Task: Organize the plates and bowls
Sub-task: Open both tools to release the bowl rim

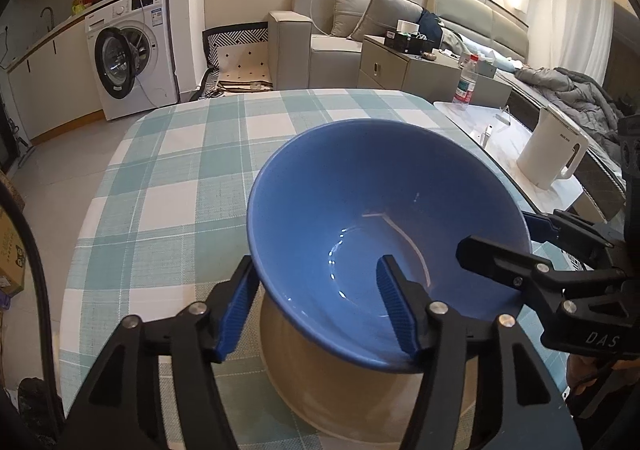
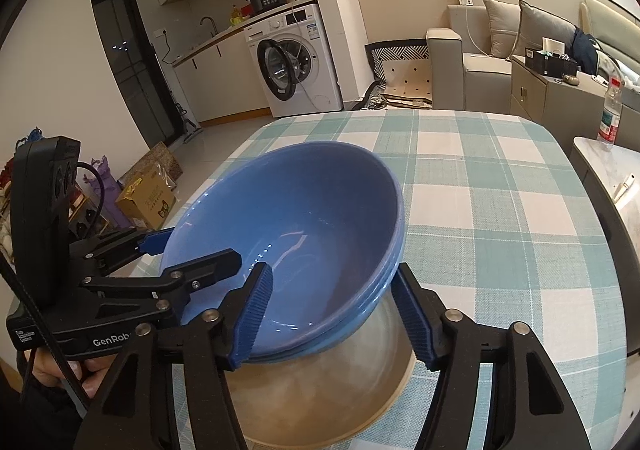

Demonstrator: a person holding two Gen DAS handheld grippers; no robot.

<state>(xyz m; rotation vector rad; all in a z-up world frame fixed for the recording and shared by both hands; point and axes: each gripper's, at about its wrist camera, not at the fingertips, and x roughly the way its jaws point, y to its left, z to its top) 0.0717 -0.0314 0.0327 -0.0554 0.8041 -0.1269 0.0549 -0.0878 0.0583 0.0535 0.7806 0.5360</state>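
A stack of blue bowls (image 1: 360, 202) (image 2: 304, 210) sits nested in a wide beige bowl (image 1: 320, 378) (image 2: 320, 390) on the checked tablecloth. My left gripper (image 1: 320, 310) straddles the near rim of the top blue bowl, one pad outside the wall and the other inside, with a wide gap between them, so it is open. My right gripper (image 2: 332, 314) straddles the opposite rim the same way, also open. Each gripper also shows from the side in the other's view, the right gripper (image 1: 504, 238) and the left gripper (image 2: 192, 250).
The table (image 1: 180, 190) has bare cloth beyond and left of the bowls. A marble side table (image 1: 500, 130) to the right carries a white kettle (image 1: 552, 158) and a water bottle (image 1: 466, 82). Cardboard boxes (image 2: 148, 194) lie on the floor. A washing machine (image 1: 132, 50) and sofa stand behind.
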